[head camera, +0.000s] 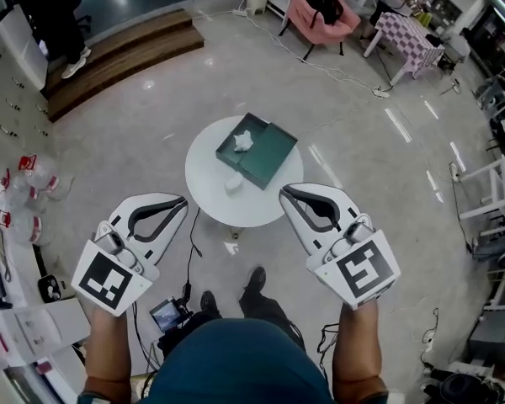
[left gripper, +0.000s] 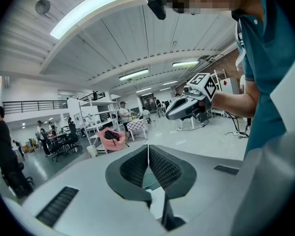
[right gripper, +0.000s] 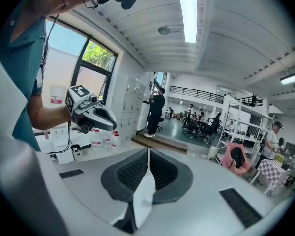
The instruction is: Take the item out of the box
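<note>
Both grippers were held up near your body, well short of the round white table [head camera: 204,188] and level with each other. The left gripper [head camera: 183,200] had its jaws together with nothing between them; the left gripper view [left gripper: 148,149] showed the ribbed pads meeting along a thin seam. The right gripper [head camera: 284,191] was the same, with its pads pressed flat against each other and nothing held, as the right gripper view [right gripper: 148,154] confirmed. Neither touched the table. The dark green box [head camera: 271,153] sat open on the far right part of the tabletop, turned cornerwise to you. The item [head camera: 242,140], white and crumpled-looking, lay inside the box towards its far left corner. A small white object [head camera: 233,183] stood on the table just beside the box's near edge; it was too small to tell what it was. On the floor near the table's near edge lay a white scrap [head camera: 232,247]. Your shoes [head camera: 254,281] were planted just short of the table. Far off stood a pink chair [head camera: 320,11] and, to its right, a checked table [head camera: 414,40].
</note>
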A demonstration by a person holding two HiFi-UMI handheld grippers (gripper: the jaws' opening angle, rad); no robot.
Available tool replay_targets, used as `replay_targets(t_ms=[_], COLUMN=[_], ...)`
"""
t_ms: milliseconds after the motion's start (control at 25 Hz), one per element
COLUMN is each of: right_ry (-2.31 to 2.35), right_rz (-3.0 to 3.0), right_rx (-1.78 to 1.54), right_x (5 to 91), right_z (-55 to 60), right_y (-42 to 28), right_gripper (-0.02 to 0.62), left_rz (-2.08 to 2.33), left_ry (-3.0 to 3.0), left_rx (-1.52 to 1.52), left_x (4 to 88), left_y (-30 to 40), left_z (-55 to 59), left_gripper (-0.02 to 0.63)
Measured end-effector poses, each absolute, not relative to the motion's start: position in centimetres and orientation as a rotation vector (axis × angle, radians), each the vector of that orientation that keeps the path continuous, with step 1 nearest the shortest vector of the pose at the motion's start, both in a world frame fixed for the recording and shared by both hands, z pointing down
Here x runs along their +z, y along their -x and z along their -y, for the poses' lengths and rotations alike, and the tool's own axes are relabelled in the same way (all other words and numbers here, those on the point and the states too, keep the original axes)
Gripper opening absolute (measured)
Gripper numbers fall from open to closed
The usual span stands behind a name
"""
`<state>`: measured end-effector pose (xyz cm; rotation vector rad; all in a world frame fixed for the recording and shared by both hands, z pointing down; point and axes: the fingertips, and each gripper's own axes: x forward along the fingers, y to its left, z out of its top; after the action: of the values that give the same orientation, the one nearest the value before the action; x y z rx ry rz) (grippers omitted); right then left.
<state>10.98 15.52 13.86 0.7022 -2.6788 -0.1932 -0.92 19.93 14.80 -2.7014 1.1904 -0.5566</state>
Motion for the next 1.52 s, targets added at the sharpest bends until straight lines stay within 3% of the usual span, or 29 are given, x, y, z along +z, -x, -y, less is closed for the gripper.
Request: replay_targets(t_ms=[920, 1520], right_ry=[-0.586, -0.899], right_rz=[2.787, 2.634], right_rx=[-0.191, -0.097], right_x=[13.5, 15.9], right_z=[-5.8, 0.3], right_y=[-18.9, -20.4], right_gripper=[0.039, 0.040], left_rz=[-1.359, -1.107], left_ry=[2.617, 2.761], left_rx=[-0.656, -0.554], left_x=[14.4, 16.5], left_y=[-7.1, -5.6], left_z=[-11.9, -1.3], left_gripper=[0.025, 0.025])
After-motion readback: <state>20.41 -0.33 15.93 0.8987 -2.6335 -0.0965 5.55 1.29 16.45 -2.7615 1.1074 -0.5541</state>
